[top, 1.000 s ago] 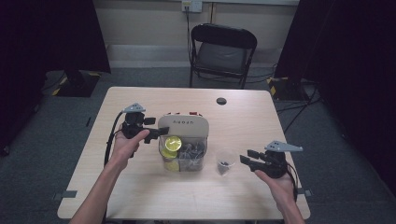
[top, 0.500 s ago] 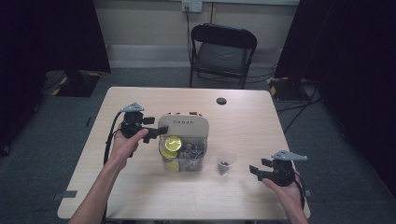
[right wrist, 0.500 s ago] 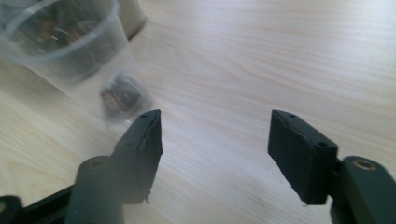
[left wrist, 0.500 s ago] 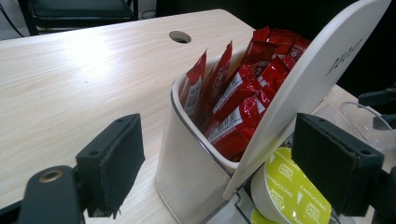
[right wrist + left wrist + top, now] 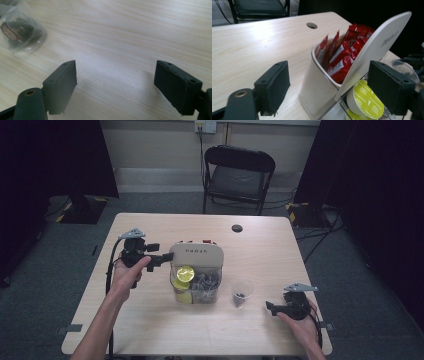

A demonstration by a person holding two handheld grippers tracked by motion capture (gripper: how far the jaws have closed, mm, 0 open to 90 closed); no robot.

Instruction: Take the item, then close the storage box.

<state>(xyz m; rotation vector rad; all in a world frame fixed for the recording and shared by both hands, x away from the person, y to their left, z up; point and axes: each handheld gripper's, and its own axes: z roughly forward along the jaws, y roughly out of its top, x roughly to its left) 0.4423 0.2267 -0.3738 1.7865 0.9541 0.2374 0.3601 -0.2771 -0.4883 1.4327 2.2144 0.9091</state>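
Observation:
A white and clear organizer (image 5: 196, 270) stands mid-table, with red sachets (image 5: 342, 55) in its white bin and yellow-lidded capsules (image 5: 368, 100) in its clear part. My left gripper (image 5: 165, 251) is at its left end. Its jaws have just been closing and straddle the bin's corner (image 5: 319, 82), with a gap still showing at the left pad (image 5: 274, 87). My right gripper (image 5: 270, 307) rests low by the front right edge. Its jaws have just been opening, over bare wood (image 5: 115, 80). A clear cup (image 5: 242, 295) with something dark inside stands to its left.
The wooden table (image 5: 280, 255) has a round cable hole (image 5: 237, 228) near its far edge. A black folding chair (image 5: 239, 175) stands behind the table. In the right gripper view the clear cup (image 5: 20, 30) lies at the upper left.
My right hand has sunk toward the table's front right and its jaws have spread wider. My left hand has stayed beside the organizer.

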